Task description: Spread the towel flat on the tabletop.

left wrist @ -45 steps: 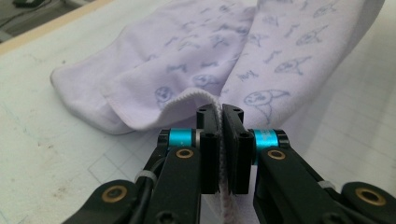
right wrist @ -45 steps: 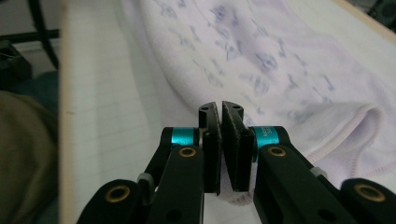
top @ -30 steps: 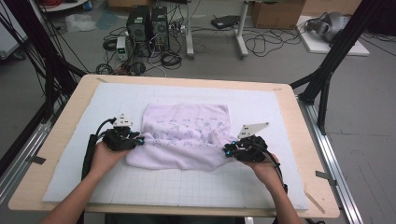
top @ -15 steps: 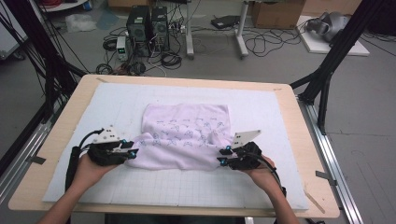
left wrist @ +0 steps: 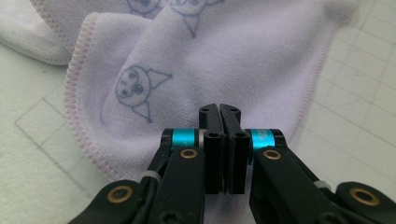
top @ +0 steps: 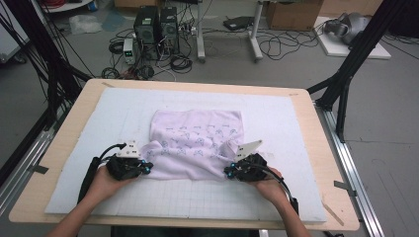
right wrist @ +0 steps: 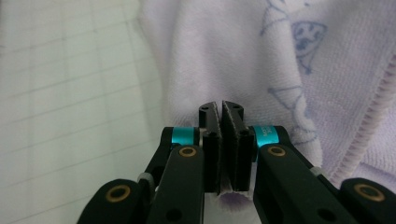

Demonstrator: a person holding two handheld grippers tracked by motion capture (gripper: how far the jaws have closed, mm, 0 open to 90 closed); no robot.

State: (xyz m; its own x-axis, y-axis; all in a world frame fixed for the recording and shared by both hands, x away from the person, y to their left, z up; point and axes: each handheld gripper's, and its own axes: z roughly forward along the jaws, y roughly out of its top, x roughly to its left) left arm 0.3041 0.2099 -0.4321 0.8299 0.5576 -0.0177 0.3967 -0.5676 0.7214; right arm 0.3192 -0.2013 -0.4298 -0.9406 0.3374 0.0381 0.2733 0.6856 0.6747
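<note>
Near the middle of the white mat (top: 99, 128) lies our lilac towel (top: 197, 136); we have just been closing both jaws, so the left gripper (top: 146, 168) and right gripper (top: 228, 172) now pinch its near corners, ready to lift and fold.

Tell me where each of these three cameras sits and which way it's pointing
High view: above the person's side, looking forward and down at the table; forearms, both hands, left gripper, right gripper.
Left gripper view: rides the left gripper, looking along its shut fingers at the towel.
Right gripper view: rides the right gripper; fingers pinch towel.
Shared: all show the printed lavender towel on the gridded mat.
</note>
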